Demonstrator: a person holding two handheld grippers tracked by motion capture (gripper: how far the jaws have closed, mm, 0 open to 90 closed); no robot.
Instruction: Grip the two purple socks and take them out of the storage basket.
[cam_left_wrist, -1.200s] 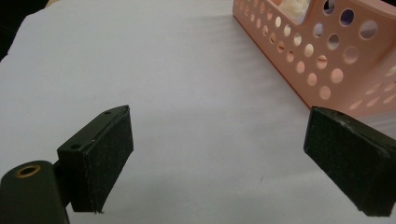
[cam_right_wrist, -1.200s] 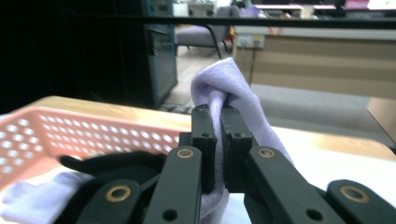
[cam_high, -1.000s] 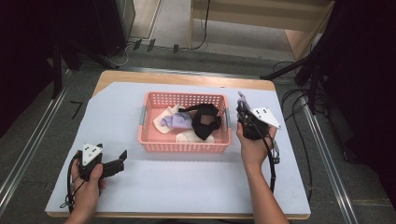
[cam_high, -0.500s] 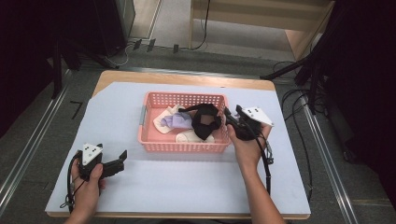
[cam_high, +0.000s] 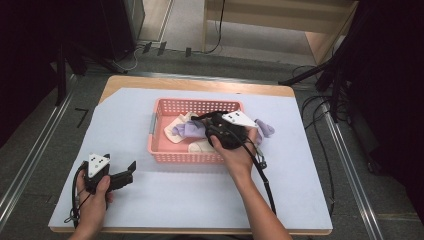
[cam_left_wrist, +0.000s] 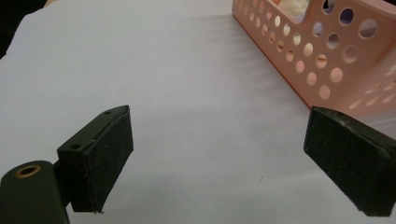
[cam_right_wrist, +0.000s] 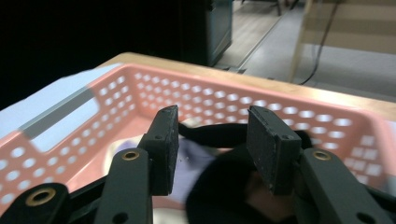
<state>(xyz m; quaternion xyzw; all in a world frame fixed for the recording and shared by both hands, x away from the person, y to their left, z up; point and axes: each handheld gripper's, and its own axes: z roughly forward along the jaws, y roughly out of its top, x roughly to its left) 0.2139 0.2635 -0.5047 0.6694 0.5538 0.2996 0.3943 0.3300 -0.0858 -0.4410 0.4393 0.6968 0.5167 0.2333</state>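
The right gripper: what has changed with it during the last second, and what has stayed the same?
The right gripper moved left from beside the pink basket's right end to over its inside, above the black cloth. Its jaws stand apart, holding nothing visible. A purple cloth now hangs over the basket's right end. The left gripper stayed open on the white sheet, and the basket did not move.

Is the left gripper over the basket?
No. In the high view the left gripper sits on the white sheet, apart from the pink basket, its jaws open and empty.
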